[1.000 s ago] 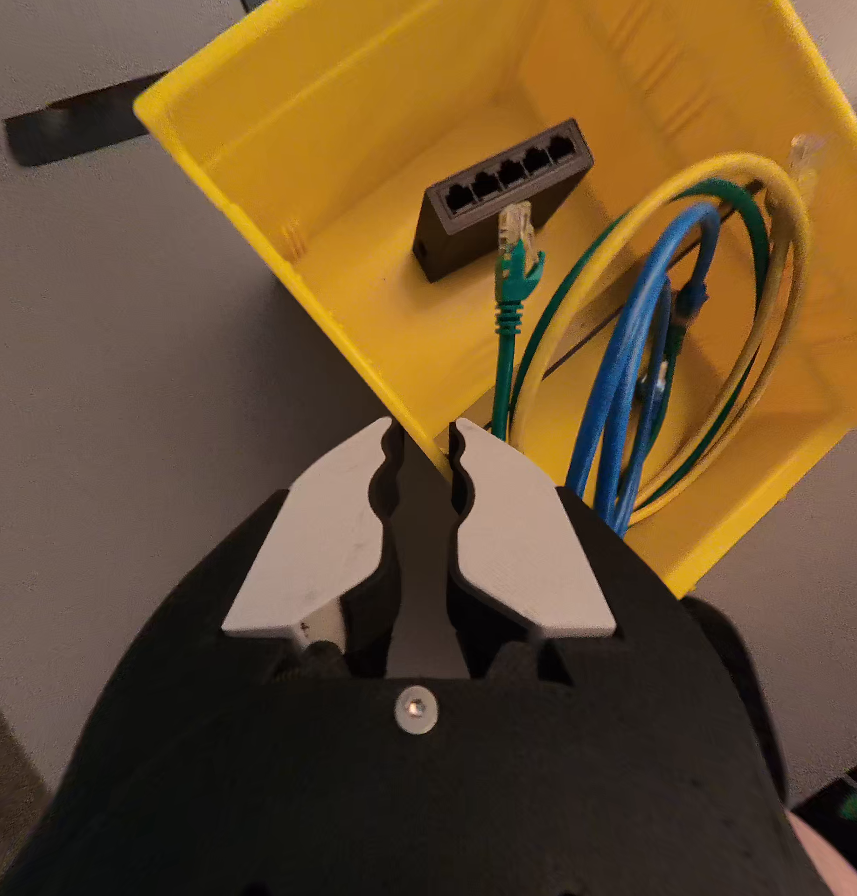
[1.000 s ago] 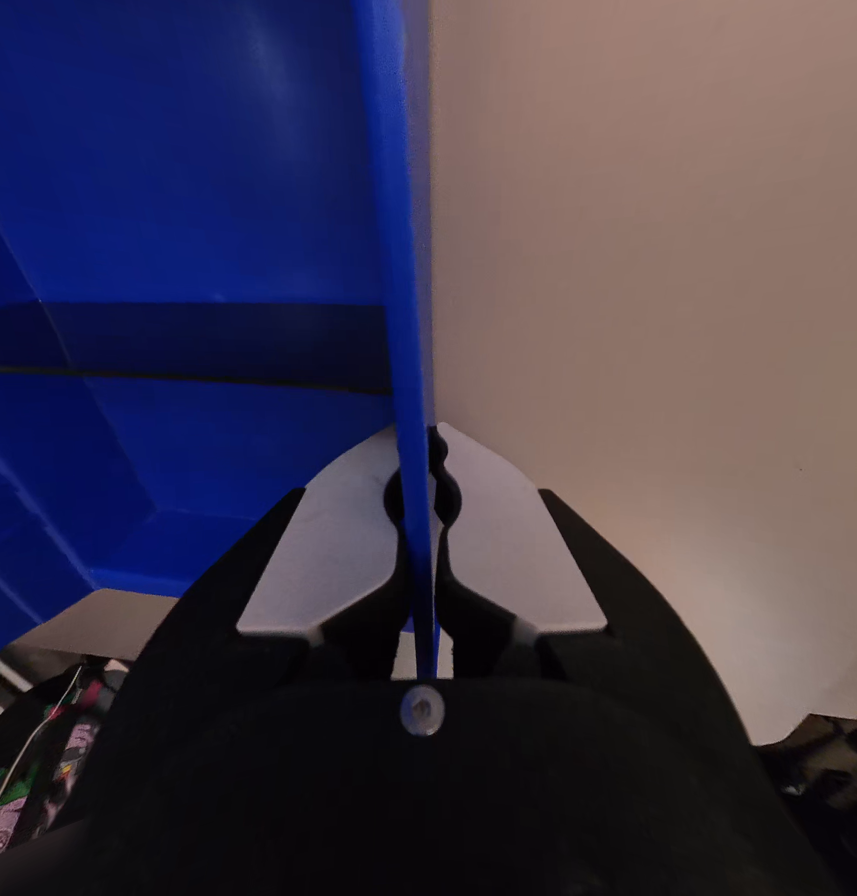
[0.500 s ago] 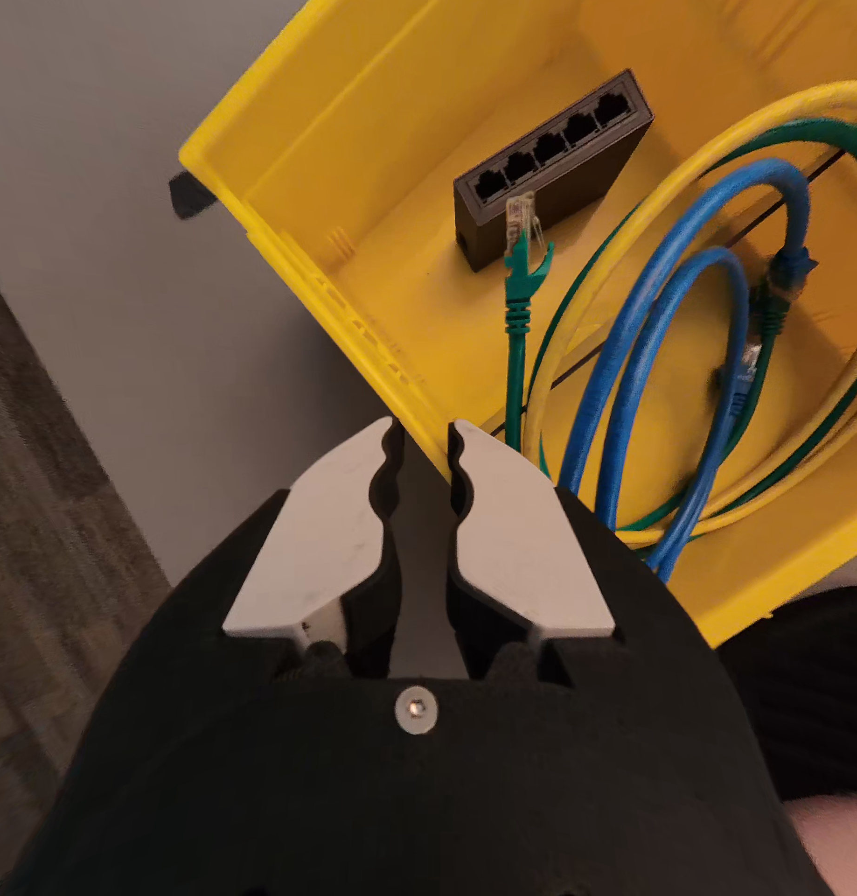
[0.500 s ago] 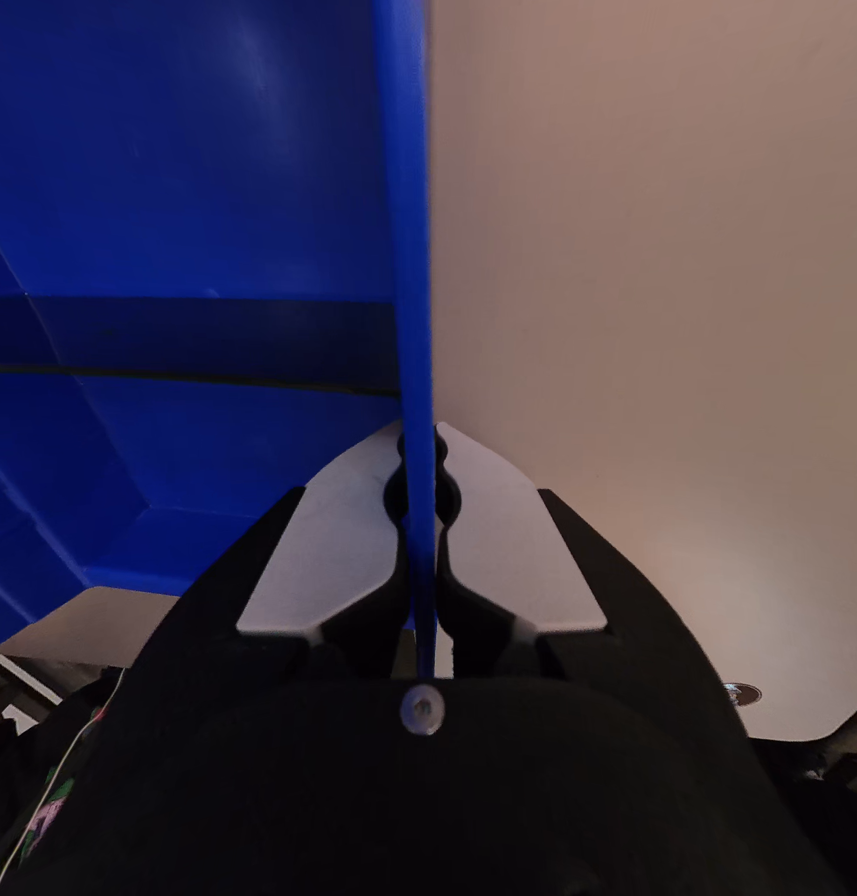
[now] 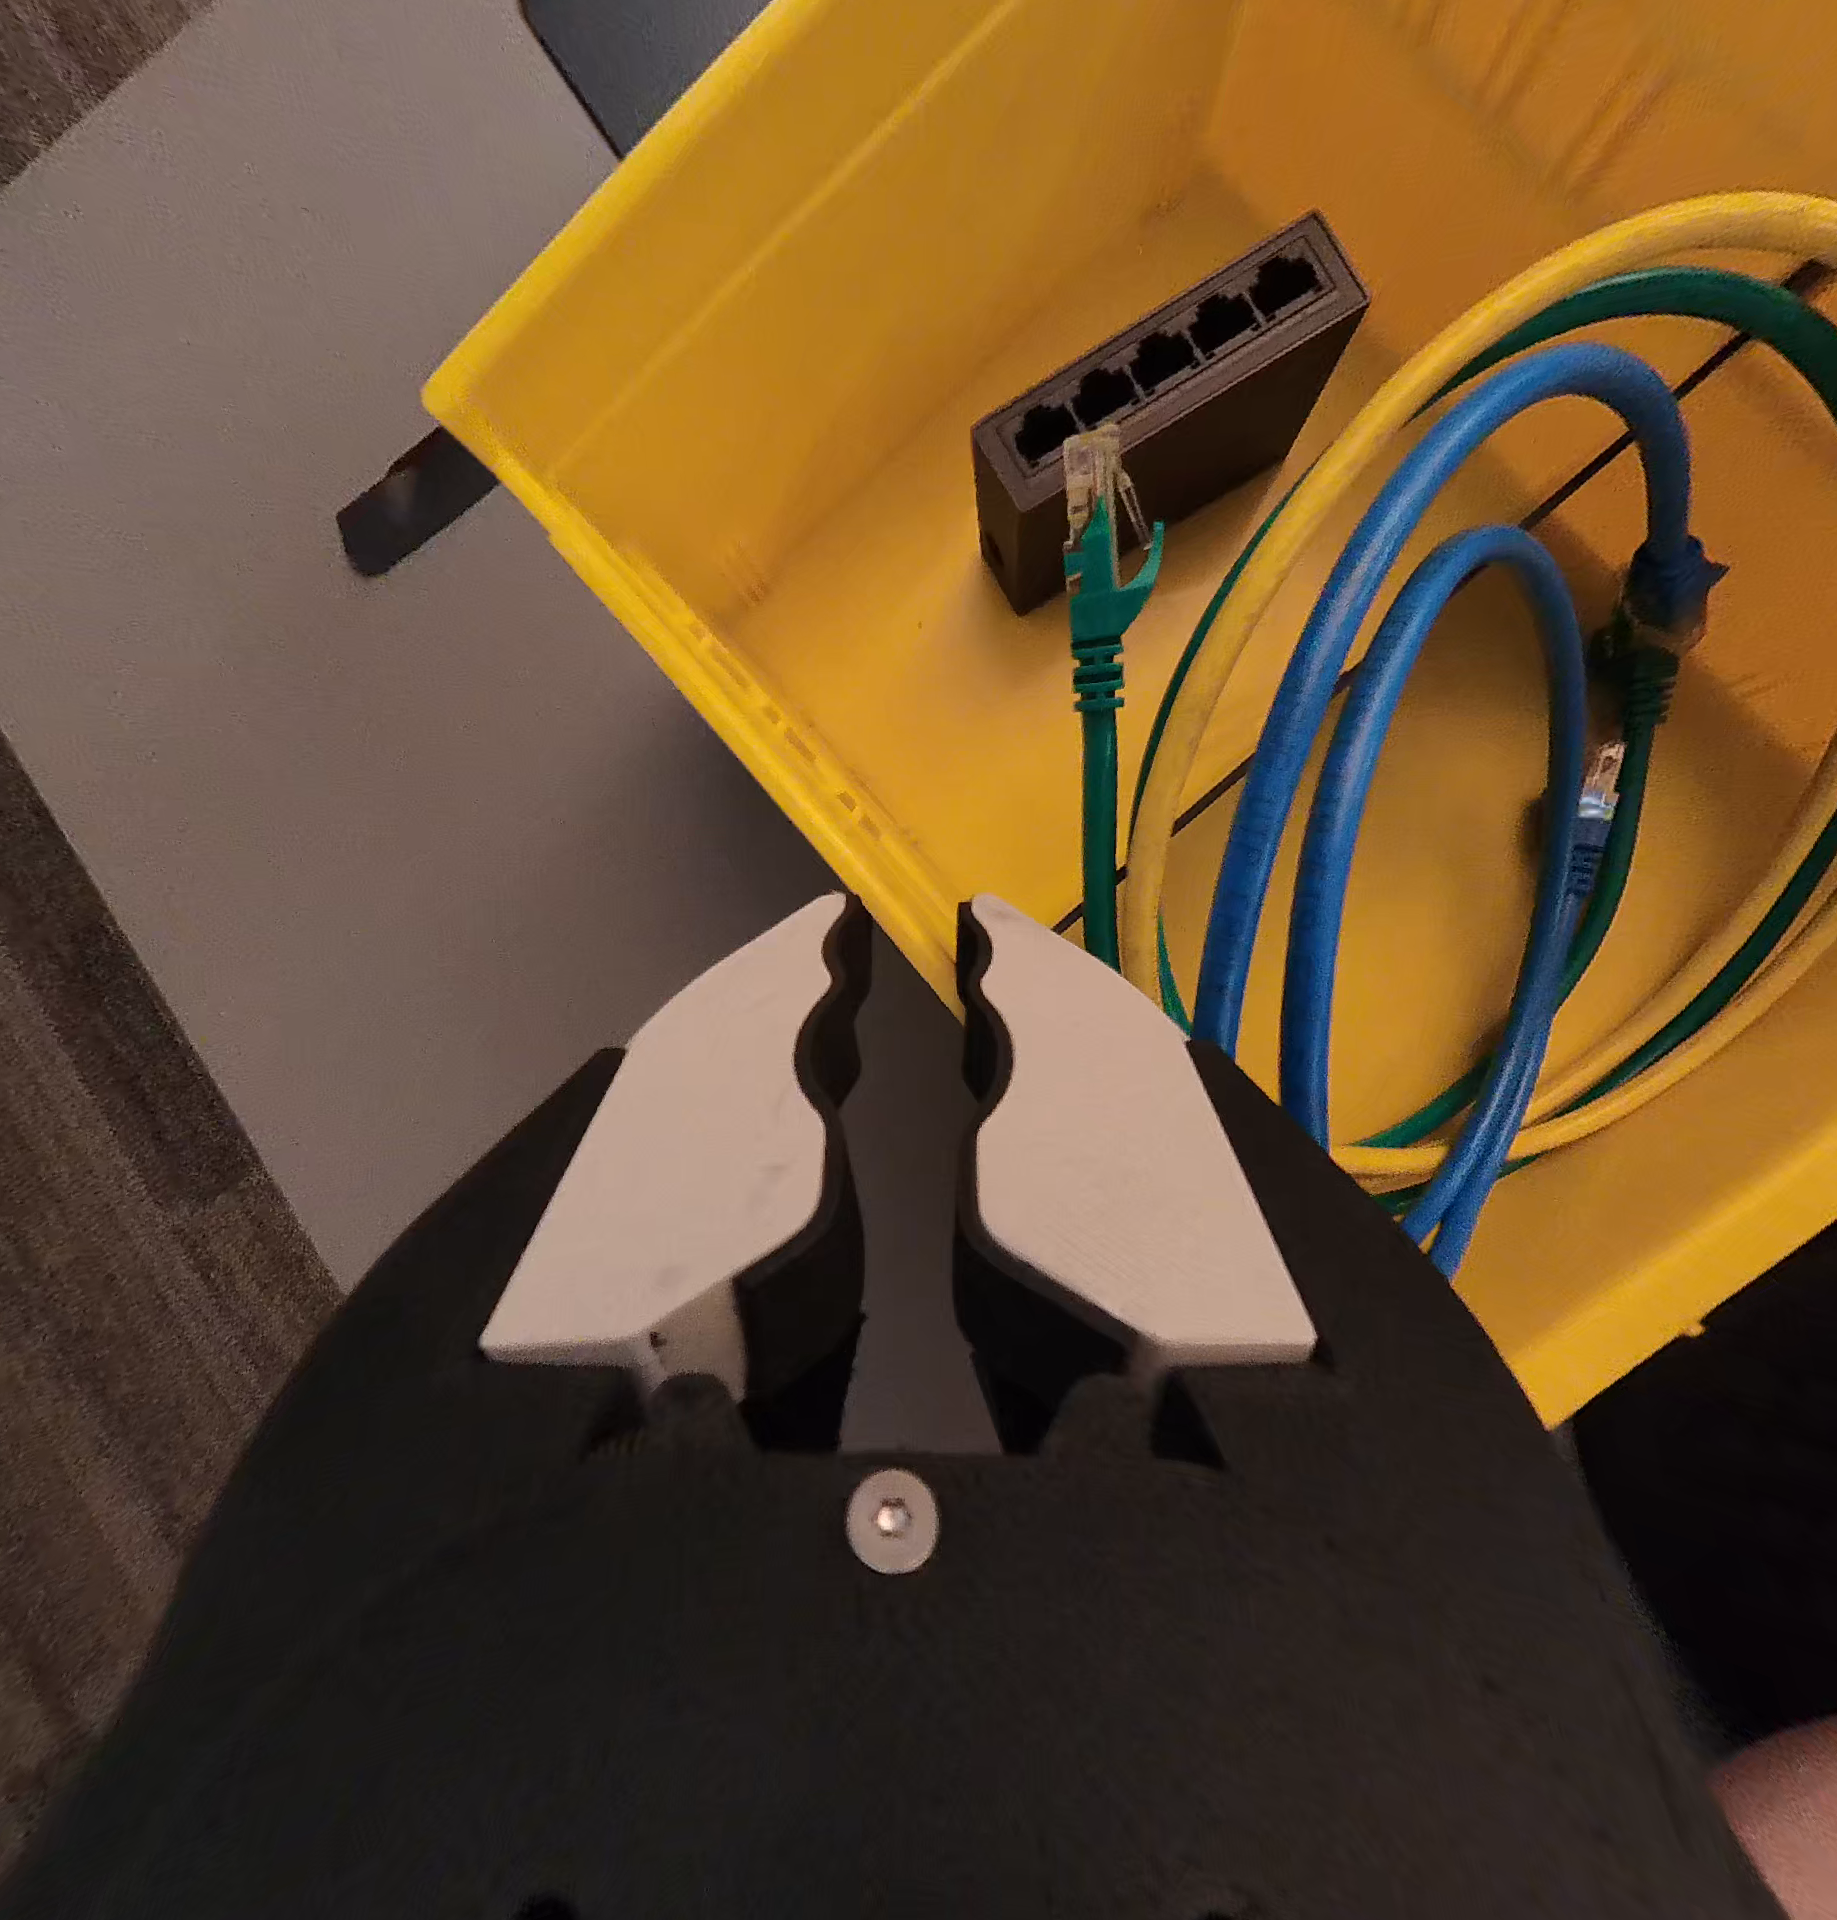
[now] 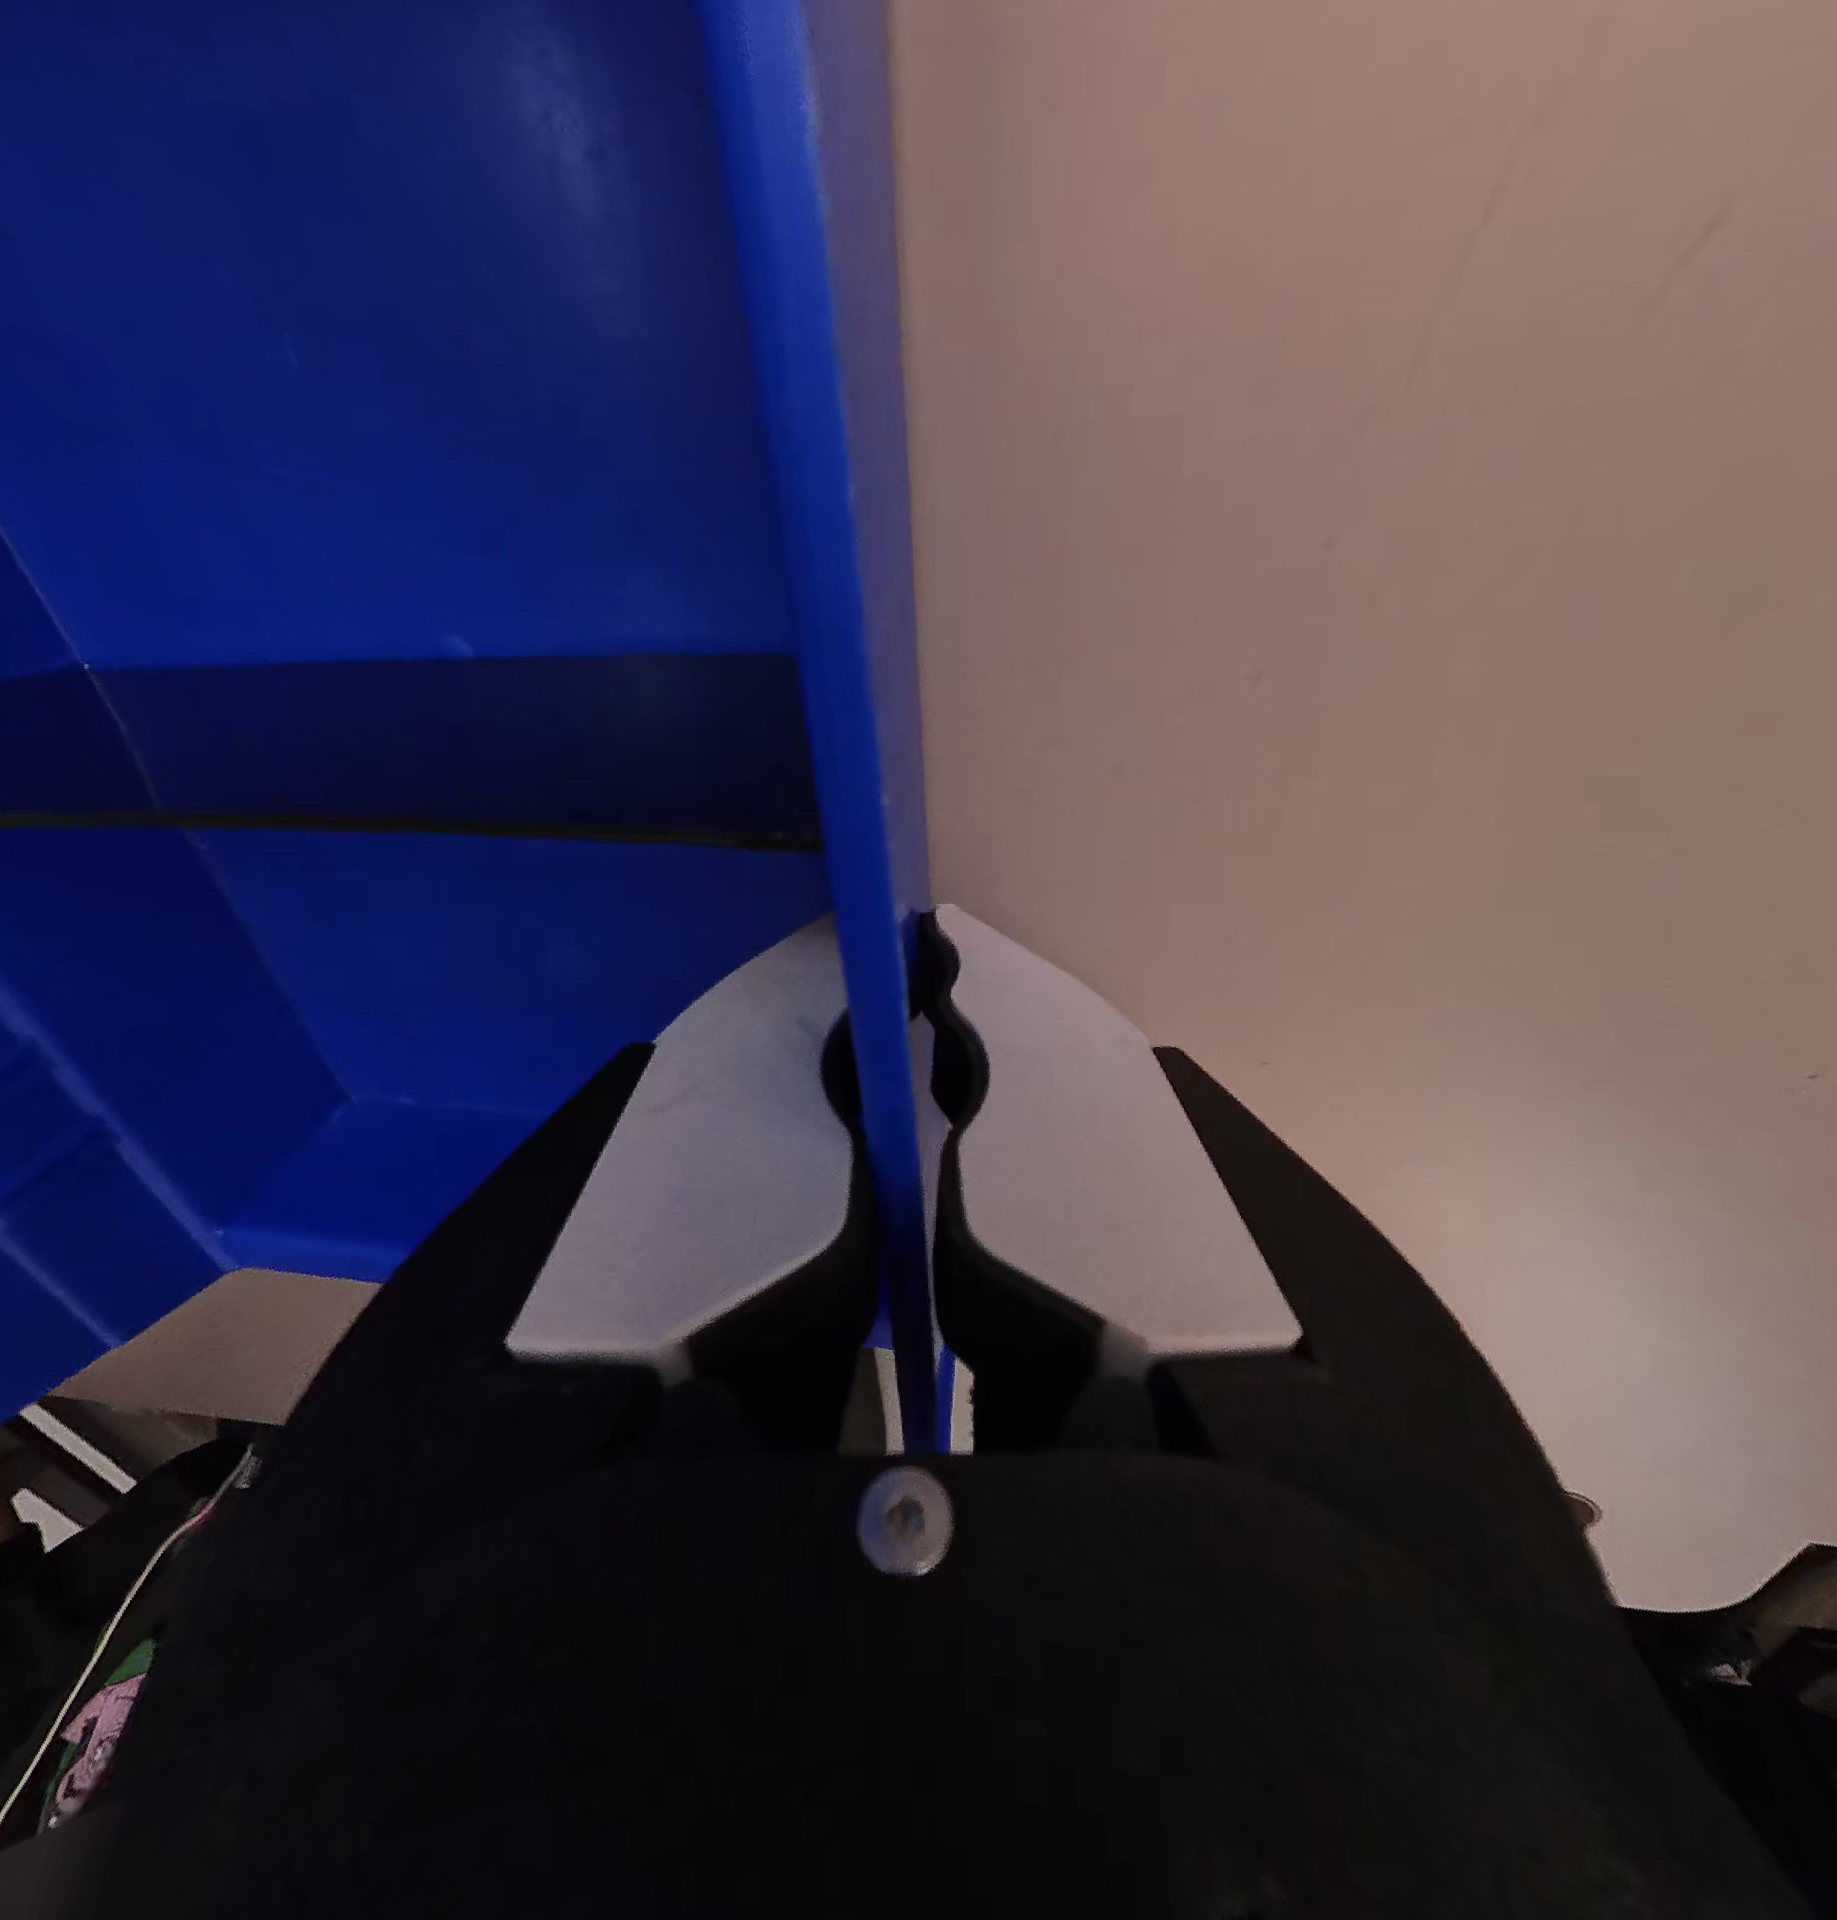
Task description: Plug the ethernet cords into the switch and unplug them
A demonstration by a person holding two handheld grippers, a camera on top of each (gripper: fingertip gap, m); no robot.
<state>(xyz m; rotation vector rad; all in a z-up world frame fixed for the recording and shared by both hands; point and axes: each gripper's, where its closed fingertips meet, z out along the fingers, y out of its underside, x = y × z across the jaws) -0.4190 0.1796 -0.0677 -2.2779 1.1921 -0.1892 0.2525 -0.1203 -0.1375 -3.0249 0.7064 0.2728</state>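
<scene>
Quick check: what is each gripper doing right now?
Left gripper: shut on the yellow bin wall.
Right gripper: shut on the blue bin wall.

A yellow plastic bin (image 5: 789,343) fills the upper right of the left wrist view, over a pale grey tabletop (image 5: 270,644), dark wood-grain floor at far left. A blue bin (image 6: 374,520) fills the right wrist view's left half, pale surface (image 6: 1413,623) at right.
</scene>
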